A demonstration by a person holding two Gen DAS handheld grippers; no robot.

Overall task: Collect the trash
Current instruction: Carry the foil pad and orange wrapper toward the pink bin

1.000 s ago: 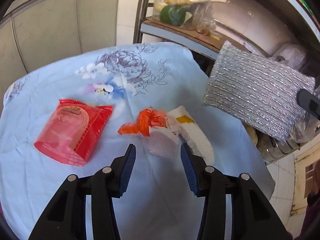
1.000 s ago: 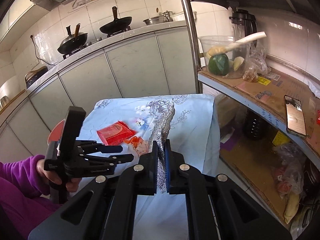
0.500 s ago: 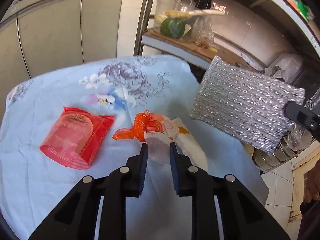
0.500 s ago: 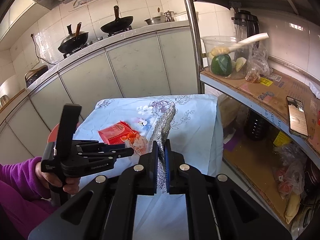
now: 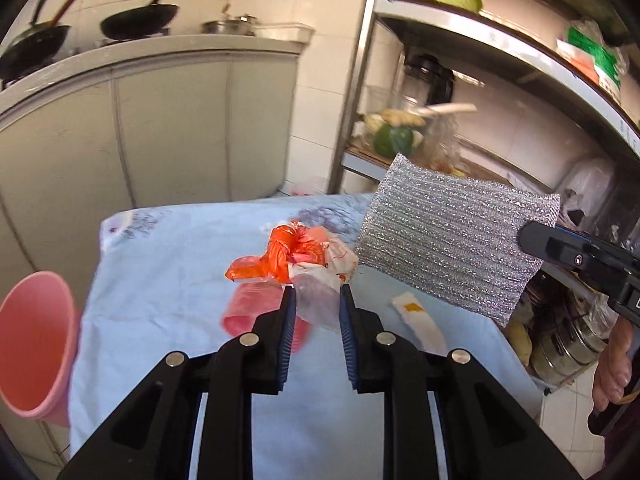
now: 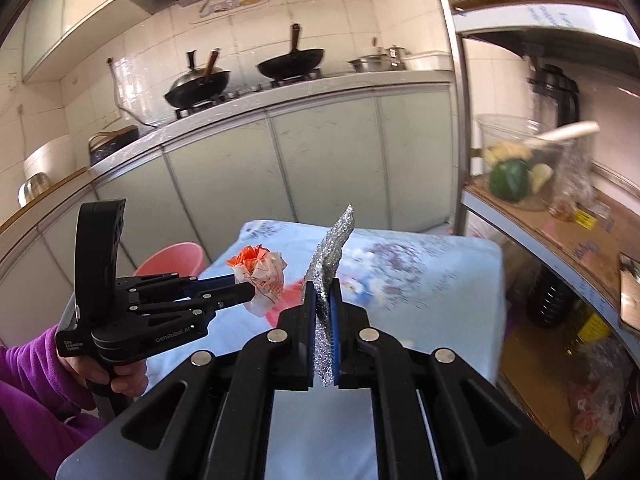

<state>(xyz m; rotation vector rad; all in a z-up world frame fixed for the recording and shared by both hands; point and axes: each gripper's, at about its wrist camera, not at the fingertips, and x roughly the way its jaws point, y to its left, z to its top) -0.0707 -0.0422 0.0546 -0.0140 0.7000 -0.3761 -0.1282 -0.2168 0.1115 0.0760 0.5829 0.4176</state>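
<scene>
Blue floral tablecloth point(image 5: 168, 280), pink bucket point(image 5: 36, 340) beside; left claw point(image 5: 316, 300) gripping knotted bag point(image 5: 308, 260), right claw point(image 6: 324, 296) clamping silver pad point(image 6: 332, 252).

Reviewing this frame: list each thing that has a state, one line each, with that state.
Left tongs: shut on the knotted plastic bag, lifted off the table.
Right tongs: shut on the silver scouring pad.
Knotted plastic bag: crumpled, held in the air.
Silver scouring pad: held up, off the table.
Pink bin: open-topped, beside the table.
White wrapper: lying on the blue cloth.
</scene>
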